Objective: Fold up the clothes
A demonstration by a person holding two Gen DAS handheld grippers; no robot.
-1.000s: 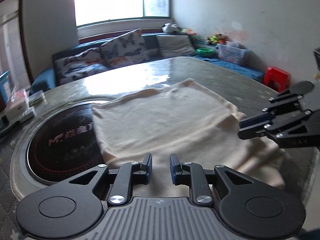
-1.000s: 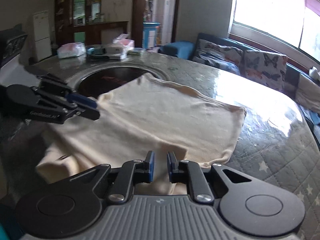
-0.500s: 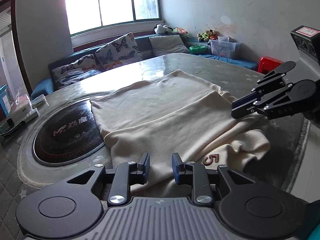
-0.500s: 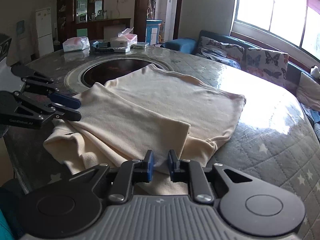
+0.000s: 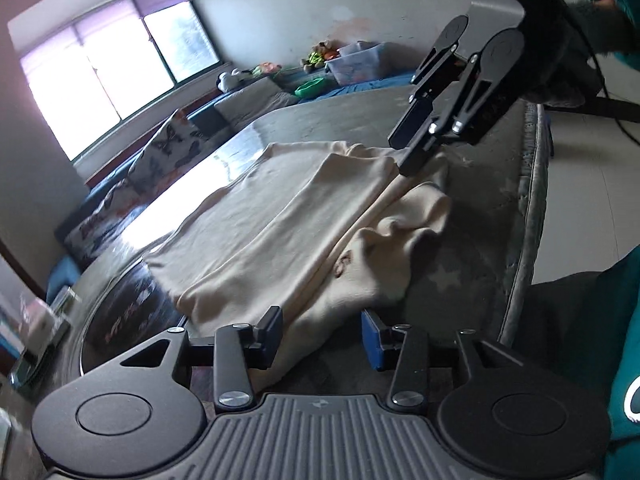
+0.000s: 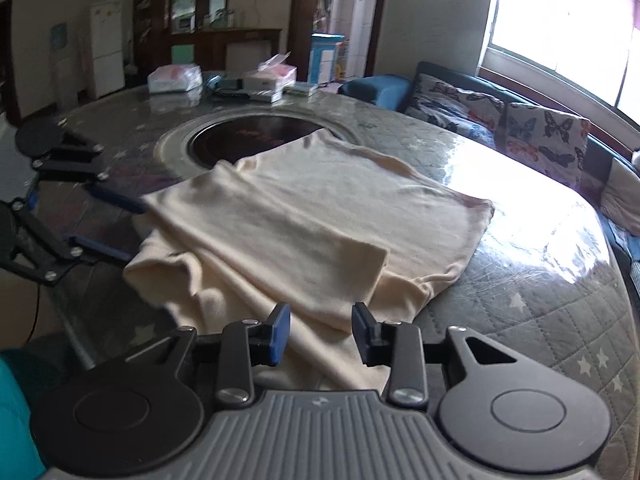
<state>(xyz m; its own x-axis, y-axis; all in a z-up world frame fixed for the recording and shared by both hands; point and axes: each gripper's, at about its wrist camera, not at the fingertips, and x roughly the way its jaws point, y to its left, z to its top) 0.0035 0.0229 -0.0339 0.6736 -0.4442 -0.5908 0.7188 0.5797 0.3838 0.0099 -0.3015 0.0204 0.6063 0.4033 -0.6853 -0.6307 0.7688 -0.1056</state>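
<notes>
Left gripper (image 5: 322, 334) fingers spread wide – empty; right gripper (image 6: 321, 330) likewise, above shirt (image 6: 304, 220).

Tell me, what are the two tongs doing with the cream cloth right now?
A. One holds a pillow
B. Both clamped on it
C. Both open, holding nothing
C: the left tongs and right tongs both gape open above the cream-coloured folded cotton garment, gripping nothing.

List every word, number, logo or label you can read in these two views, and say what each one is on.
Nothing reads cleanly.
Reddish print on the round black glass cooktop: blurred.
Dark mark on the cream knit garment: too smeared to read.
Small embossed logo on the open left gripper body: no letters.
The same logo on the open right gripper: no letters.
Blue and white carton: print too small.
</notes>
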